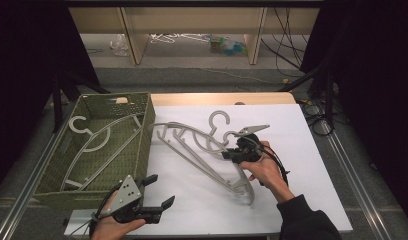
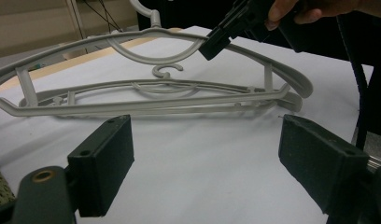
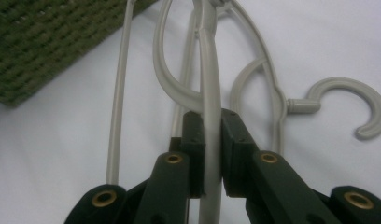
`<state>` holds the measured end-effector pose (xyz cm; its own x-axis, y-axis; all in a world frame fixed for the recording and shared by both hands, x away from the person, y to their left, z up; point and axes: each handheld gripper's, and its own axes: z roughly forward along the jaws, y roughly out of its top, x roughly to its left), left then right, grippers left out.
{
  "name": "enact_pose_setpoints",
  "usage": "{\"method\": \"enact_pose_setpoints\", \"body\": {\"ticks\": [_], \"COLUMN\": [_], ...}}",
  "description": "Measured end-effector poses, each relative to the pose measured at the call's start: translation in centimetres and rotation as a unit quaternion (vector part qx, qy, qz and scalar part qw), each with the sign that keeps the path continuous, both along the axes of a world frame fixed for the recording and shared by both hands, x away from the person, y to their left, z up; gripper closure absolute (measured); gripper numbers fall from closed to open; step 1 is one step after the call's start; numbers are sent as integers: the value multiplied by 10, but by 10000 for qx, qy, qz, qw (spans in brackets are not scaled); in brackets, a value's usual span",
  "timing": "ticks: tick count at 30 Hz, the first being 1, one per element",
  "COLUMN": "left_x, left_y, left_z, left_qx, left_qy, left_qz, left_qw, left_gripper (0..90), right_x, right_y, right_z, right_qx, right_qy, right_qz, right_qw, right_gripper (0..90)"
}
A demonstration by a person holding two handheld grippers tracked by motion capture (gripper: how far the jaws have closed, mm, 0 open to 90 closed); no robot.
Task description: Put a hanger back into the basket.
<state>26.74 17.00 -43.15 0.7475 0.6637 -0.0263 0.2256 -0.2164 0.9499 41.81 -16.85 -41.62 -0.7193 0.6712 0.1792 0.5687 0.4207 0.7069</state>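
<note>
A: The right gripper [image 1: 231,153] is clenched on the upper arm of one grey hanger [image 1: 192,131], lifting it off a second hanger [image 1: 204,157] lying flat on the white sheet, just right of the basket [image 1: 147,140].

B: And the left gripper [image 1: 154,192]?

A: Jaws wide apart, nothing between them, hovering near the basket's front corner. (A third hanger [image 1: 99,142] lies inside the basket.)

B: What could go wrong?

A: The grip sits near the neck [image 3: 209,107], so the long arms can swing or pivot in the jaws. The two hangers also cross closely beside the basket; the lifted one might snag and drag the other, or catch the basket's rim.
</note>
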Motion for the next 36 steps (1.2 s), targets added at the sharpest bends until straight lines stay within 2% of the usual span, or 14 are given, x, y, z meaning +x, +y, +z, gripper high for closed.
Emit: {"method": "enact_pose_setpoints", "body": {"ticks": [3,4,8,10,18,21,23,24,26,27,29,32,33,36], "left_x": [1,2,2,3,8,17,29,33,37,41,49,62,71,80], "left_y": [1,2,3,3,-6,-15,-27,-31,-34,-37,-43,-52,-59,-68], "left_z": [0,0,1,2,10,16,21,23,24,25,27,26,24,21], "left_qx": [-14,-110,-118,-87,-52,155,431,538,542,517,636,857,1087,1052], "left_qy": [15,103,69,2,49,129,239,187,197,280,400,494,498,601], "left_qz": [-11,34,51,44,37,20,-14,15,72,110,15,-33,-66,-93], "left_qw": [10000,9999,9999,10000,10000,9998,9988,9984,9983,9982,9972,9951,9928,9926], "left_gripper": [179,179,181,181,184,184,226,241,244,249,247,241,241,241], "right_x": [-4,-5,-6,-9,-24,-30,-38,-40,-42,-46,-50,-56,-57,-61], "right_y": [-1,-2,-5,-7,-22,-28,-30,-30,-31,-32,-34,-36,-38,-40], "right_z": [6,9,15,15,3,2,4,4,5,4,4,4,3,3], "right_qx": [54,16,-24,-131,-463,-491,-506,-489,-540,-500,-514,-580,-577,-637], "right_qy": [-76,-17,-149,-142,-145,-192,-195,-279,-274,-383,-388,-396,-412,-408], "right_qz": [69,69,155,212,446,544,628,609,664,703,780,855,895,1050], "right_qw": [9999,10000,9998,9996,9978,9971,9966,9966,9960,9955,9949,9939,9935,9916], "right_gripper": [820,820,820,820,820,820,820,820,820,820,820,820,820,820]}}
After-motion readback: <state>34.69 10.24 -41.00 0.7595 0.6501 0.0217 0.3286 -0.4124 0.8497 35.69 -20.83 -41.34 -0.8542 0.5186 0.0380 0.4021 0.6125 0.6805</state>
